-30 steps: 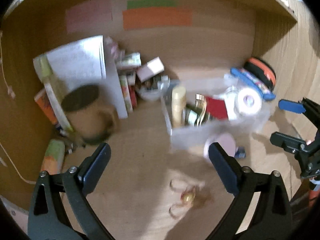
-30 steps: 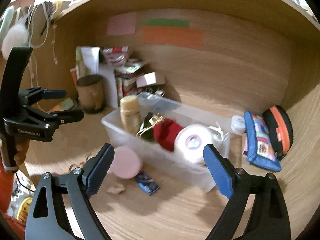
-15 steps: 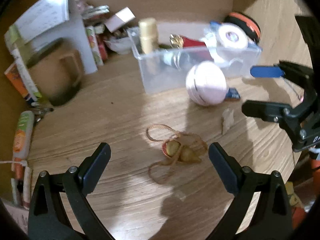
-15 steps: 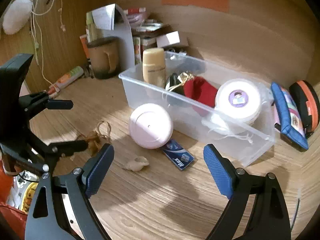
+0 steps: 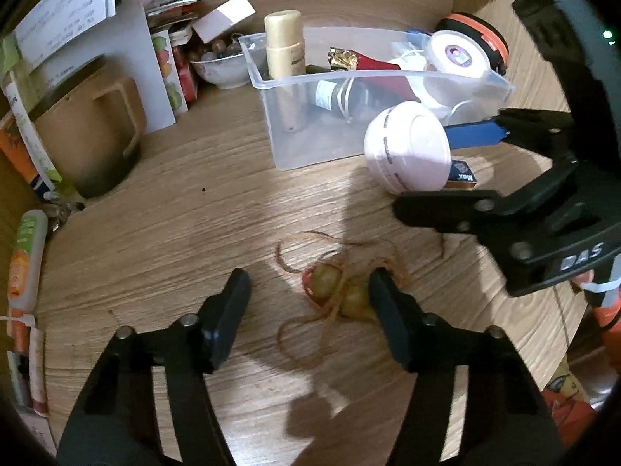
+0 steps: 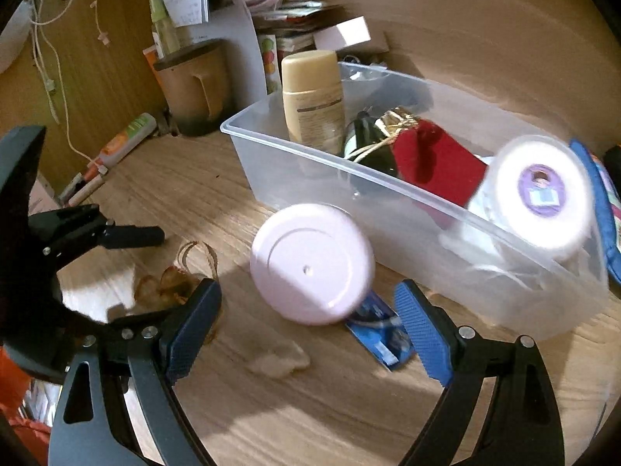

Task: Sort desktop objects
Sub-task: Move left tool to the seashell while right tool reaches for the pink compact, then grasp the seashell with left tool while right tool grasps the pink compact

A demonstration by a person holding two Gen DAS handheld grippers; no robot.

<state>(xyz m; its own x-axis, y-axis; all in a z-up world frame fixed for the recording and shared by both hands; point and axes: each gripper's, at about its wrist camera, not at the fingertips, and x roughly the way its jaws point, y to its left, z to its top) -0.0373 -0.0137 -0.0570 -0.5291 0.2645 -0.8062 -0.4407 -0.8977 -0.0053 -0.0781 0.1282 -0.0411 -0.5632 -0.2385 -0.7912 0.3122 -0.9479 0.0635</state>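
A small gold and red charm on a tangled orange cord [image 5: 333, 291] lies on the wooden desk. My left gripper [image 5: 308, 310] is low over it with its jaws closing. The charm sits between them against the right finger, and the left finger is still clear of it. My right gripper [image 6: 308, 314] stands open just in front of a pink round case [image 6: 312, 262], which leans on the clear plastic bin [image 6: 310, 147]. The right gripper's fingers [image 5: 473, 134] flank the pink case [image 5: 407, 147] in the left wrist view. The bin holds a cream bottle [image 6: 314, 97], a dark bottle, red cloth and a tape roll [image 6: 541, 190].
A small blue packet [image 6: 378, 330] and a pale crumpled scrap [image 6: 275, 357] lie by the case. A brown mug [image 5: 89, 136], stacked papers and a bowl of beads [image 5: 221, 66] crowd the back left. A tube [image 5: 25, 256] lies far left, a blue pouch [image 6: 599, 202] right of the bin.
Both grippers have sunk toward the desk. The left jaws have narrowed around the charm. The right gripper has come closer to the pink case, still wide.
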